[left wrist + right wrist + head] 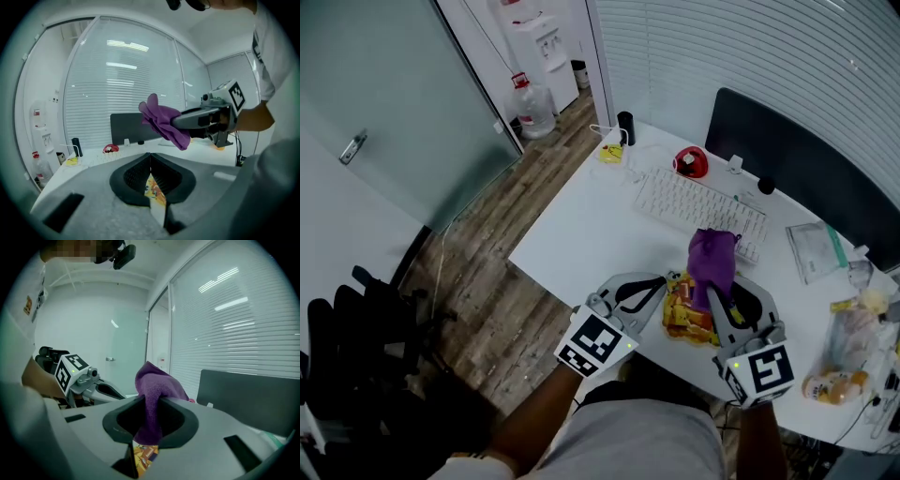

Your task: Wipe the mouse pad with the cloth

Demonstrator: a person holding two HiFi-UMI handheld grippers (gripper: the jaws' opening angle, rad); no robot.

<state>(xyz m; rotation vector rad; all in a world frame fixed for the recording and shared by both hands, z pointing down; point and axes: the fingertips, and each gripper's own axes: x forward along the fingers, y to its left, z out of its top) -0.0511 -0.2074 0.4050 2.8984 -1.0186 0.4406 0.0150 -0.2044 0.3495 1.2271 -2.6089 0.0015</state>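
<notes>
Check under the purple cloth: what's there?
The orange-yellow printed mouse pad sits under the cloth, its edge pinched in the left tongs. The right tongs are shut on the cloth. The cloth covers part of the pad; whether they touch can't be told.

A white desk (581, 225) stood in the corner of a small office, on a floor of grey-brown wood planks (487, 309). White slatted blinds (750, 47) covered the window wall behind the desk, and bright strips of light (126, 44) showed on the slats. To the left ran a frosted glass partition (394, 94) with a metal door handle (353, 146). A white water dispenser (546, 42) stood in the far corner, with a large water jug (532, 108) on the floor just beside it. Black chairs (356, 328) stood at the lower left.
</notes>
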